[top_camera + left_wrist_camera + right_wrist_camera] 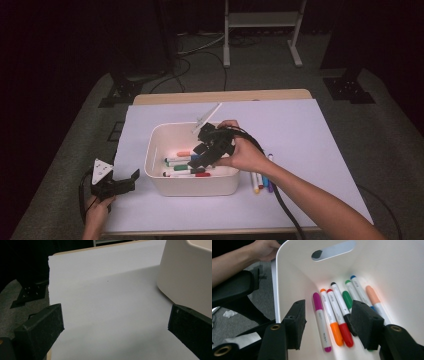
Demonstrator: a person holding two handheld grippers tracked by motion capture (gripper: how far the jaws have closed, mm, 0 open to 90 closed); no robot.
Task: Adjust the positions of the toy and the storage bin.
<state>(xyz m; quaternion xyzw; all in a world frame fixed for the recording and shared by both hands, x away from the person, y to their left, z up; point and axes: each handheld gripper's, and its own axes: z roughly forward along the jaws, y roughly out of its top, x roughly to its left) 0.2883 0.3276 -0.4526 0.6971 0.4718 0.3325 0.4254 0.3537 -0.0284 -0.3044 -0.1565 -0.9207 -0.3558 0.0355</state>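
A white bin (192, 187) stands on the white sheet in the middle of the table. Inside it lie several markers (186, 167) side by side. My right gripper (198, 155) reaches down into the bin from the right. In the right gripper view its jaws stand open above the markers, among them a purple (319, 315), an orange (330, 317) and a red one (340, 322), and nothing is pressed between the pads. My left gripper (131, 181) rests open at the front left, just left of the bin wall (185, 277), with only bare sheet (105, 297) between its jaws.
Several more markers (262, 181) lie on the sheet just right of the bin, beside my right wrist. The wooden table edge (220, 96) runs along the back. Beyond it a white stand (262, 30) and cables sit on the grey floor.
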